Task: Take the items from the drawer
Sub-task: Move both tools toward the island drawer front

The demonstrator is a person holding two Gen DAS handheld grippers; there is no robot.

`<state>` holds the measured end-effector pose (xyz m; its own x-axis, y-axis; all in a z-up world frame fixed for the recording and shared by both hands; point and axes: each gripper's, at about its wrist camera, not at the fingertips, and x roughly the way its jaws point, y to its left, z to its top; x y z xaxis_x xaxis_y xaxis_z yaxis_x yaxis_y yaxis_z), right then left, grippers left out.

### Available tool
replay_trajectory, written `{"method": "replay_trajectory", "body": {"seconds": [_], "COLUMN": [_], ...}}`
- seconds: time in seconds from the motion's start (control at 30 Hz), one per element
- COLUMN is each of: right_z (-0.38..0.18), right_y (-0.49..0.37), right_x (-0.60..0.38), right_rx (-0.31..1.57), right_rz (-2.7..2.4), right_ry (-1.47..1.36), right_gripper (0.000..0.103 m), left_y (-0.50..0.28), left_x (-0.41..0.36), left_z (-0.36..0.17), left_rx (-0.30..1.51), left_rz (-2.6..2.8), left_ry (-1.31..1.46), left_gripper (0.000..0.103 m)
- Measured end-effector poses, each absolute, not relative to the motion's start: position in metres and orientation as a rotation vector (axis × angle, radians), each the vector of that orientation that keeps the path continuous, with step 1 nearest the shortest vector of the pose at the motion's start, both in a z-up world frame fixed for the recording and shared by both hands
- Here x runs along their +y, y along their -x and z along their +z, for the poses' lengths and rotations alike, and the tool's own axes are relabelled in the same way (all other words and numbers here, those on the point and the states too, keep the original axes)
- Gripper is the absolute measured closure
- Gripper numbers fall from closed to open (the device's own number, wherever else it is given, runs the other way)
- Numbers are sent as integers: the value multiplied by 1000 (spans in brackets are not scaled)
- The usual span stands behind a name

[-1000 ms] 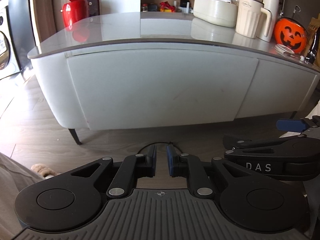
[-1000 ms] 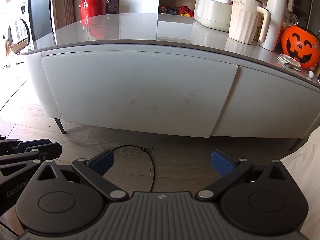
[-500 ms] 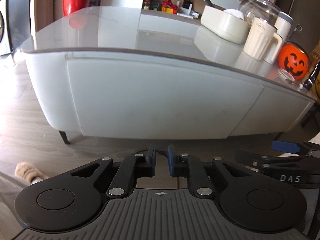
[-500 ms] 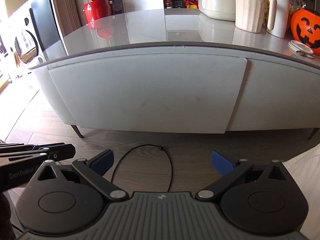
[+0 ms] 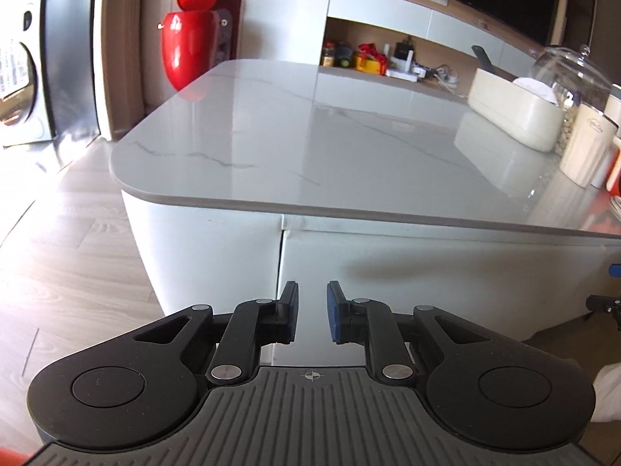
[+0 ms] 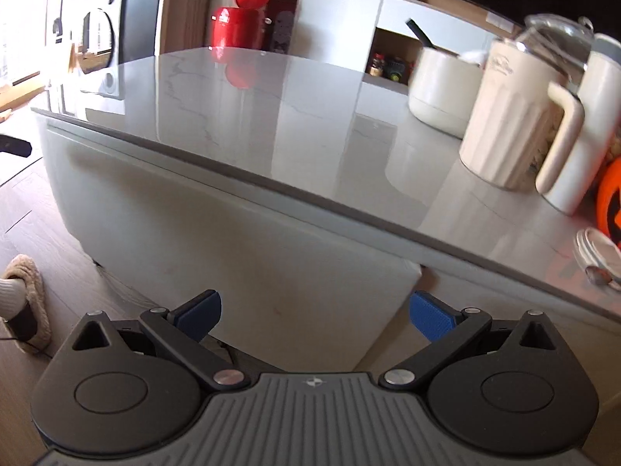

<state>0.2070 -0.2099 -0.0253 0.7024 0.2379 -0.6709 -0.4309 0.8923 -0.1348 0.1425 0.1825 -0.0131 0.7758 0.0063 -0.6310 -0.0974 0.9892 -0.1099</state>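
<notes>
1. Left tool (image 5: 312,312): seen in the left wrist view only. A narrow gap is kept between its two blue-padded fingers, and the jaws are opening. Nothing is held between them.
2. Right tool (image 6: 314,314): seen whole in the right wrist view. Its jaws are spread wide, with nothing between them. Only a blue tip and a black part of it are caught at the right edge of the left wrist view.
3. Slippered foot (image 6: 23,303): one, on the wooden floor (image 6: 23,225), shown at the left edge of the right wrist view alone.
4. Drawer (image 6: 252,248): one white handle-free front panel under the tabletop (image 5: 330,128) edge, shut. Its left seam is met just ahead of the left tool; its right seam stands above the right tool's right finger. What is inside cannot be seen.
5. Tabletop items, right wrist view: one ribbed cream jug (image 6: 512,116) with handle, one white bottle (image 6: 594,124) beside it, one orange pumpkin pail (image 6: 611,198) partly cut off, one round white pot (image 6: 442,89).
6. Cream oblong container (image 5: 516,112): one, its long side shown only by the left wrist view, with a glass dome (image 5: 570,73) behind it.
7. Red bin (image 5: 190,39): one, beyond the far tabletop edge, in both views.
8. Washing machine (image 5: 19,77): one, far left.
</notes>
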Motion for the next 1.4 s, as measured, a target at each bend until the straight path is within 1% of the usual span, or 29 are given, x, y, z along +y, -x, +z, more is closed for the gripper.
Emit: {"method": "replay_trajectory", "body": {"seconds": [0.3, 0.37, 0.4, 0.47, 0.5, 0.6, 0.7, 0.83, 1.07, 1.33, 1.4], "right_z": [-26, -23, -20, -14, -11, -15, -25, -29, -24, -19, -17], "right_y": [-226, -236, -242, -253, -258, -268, -265, -255, -255, -255, -255], "right_x": [-203, -204, -205, -213, -216, -224, -224, -216, -207, -210, -210], "right_rx": [757, 789, 803, 834, 837, 844, 853, 829, 799, 748, 742], "right_rz": [366, 359, 363, 401, 418, 372, 372, 396, 408, 387, 392], "right_ry": [227, 209, 200, 176, 185, 161, 169, 245, 255, 223, 223], "right_gripper": [0, 0, 0, 0, 0, 0, 0, 0, 0, 0, 0], "left_y": [-152, -159, -161, -161, -159, -165, -166, -172, -175, -173, -174], "left_x": [191, 191, 188, 186, 189, 203, 207, 212, 222, 219, 218], "left_z": [-17, -11, -7, 0, 1, -4, -3, -6, -10, -12, -12], "left_rx": [746, 778, 778, 753, 726, 734, 698, 724, 735, 731, 730], "left_rz": [92, 29, -23, -90, -99, -75, -84, -66, -66, -63, -77], "left_ry": [138, 84, 12, -107, -106, 31, 57, 124, 242, 240, 244], "left_gripper": [85, 85, 84, 82, 82, 83, 83, 83, 83, 83, 77]}}
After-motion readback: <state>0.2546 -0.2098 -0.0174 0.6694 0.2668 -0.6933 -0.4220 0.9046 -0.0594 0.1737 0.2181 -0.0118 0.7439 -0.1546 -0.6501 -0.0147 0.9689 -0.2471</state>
